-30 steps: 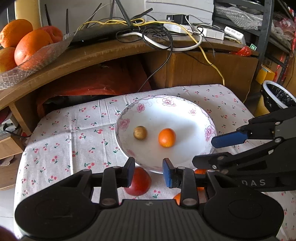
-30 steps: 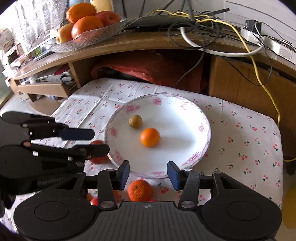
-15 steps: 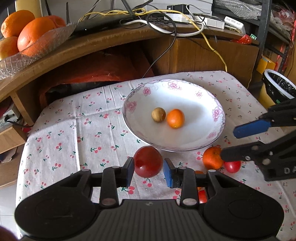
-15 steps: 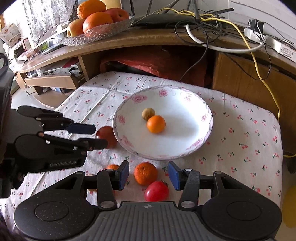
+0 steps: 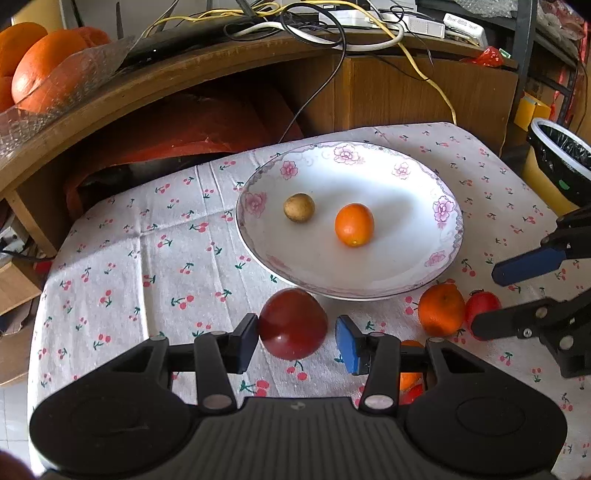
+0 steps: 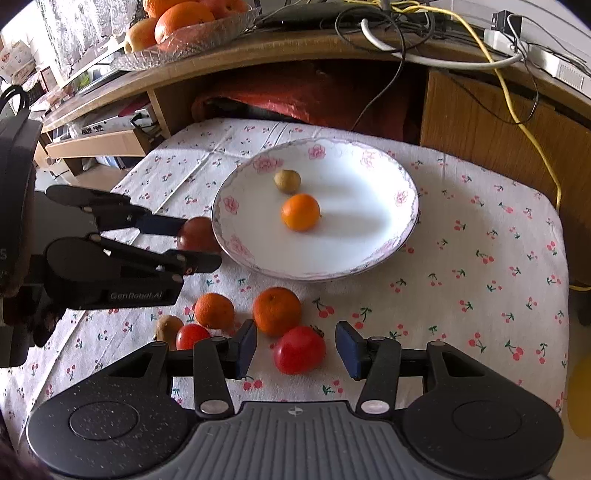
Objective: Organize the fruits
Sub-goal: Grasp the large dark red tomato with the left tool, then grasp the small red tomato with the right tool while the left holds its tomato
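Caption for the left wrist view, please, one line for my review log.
Left gripper open around a dark red fruit beside the floral plate.

We see a cherry-print tablecloth over the table. Far side: wooden shelf with tangled cables, a white power strip, red fabric underneath. Far right, a bin with black liner.

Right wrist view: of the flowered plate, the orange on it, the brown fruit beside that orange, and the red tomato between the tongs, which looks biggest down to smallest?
1. Flowered plate
2. Red tomato, though it is nearest the camera, so unsure against the orange
3. Orange
4. Brown fruit
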